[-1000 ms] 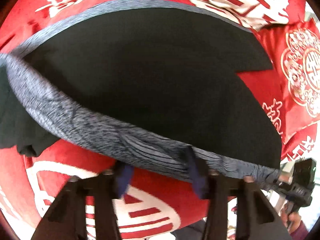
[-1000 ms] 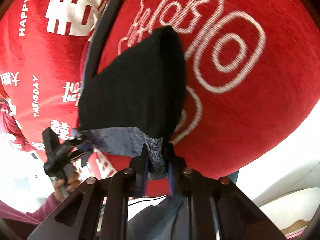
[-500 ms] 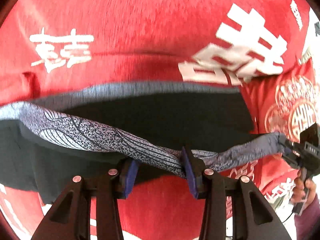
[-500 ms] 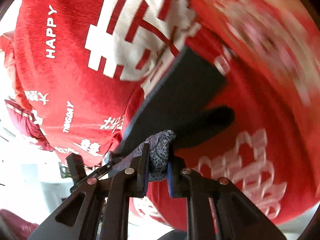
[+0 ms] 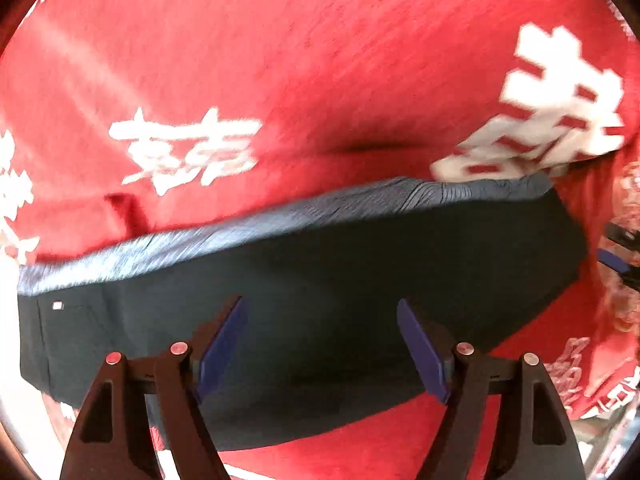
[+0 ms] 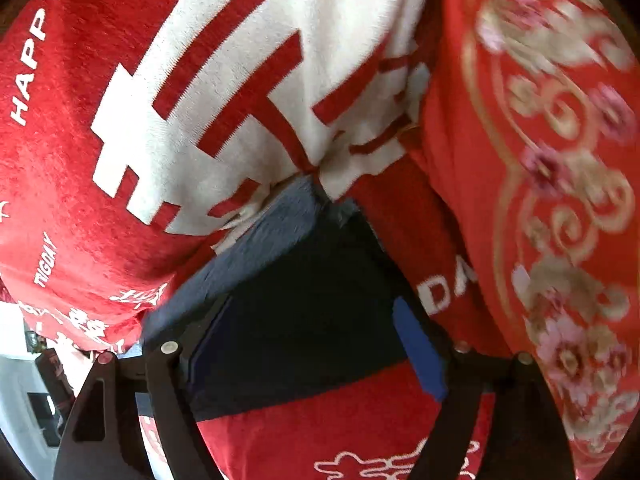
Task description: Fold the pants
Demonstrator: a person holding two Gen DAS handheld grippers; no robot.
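The dark pants (image 5: 320, 280) lie folded flat on the red bedspread (image 5: 280, 60), their grey patterned waistband (image 5: 280, 216) along the far edge. My left gripper (image 5: 320, 344) hovers above them, its jaws opening, with nothing pinched between the blue pads (image 5: 218, 352). In the right wrist view the same pants (image 6: 312, 300) show one end, with the waistband (image 6: 260, 248) at their upper left. My right gripper (image 6: 308, 356) hangs over that end, jaws opening, nothing between its pads (image 6: 420, 356).
A red pillow with gold and pink flower embroidery (image 6: 560, 160) lies right of the pants. Large white characters (image 6: 260, 92) are printed on the bedspread. The other gripper's tip (image 5: 620, 252) shows at the right edge of the left wrist view.
Both grippers held the waistband lifted and carried it over the pants. Now both have let go and opened, and the pants lie folded flat.
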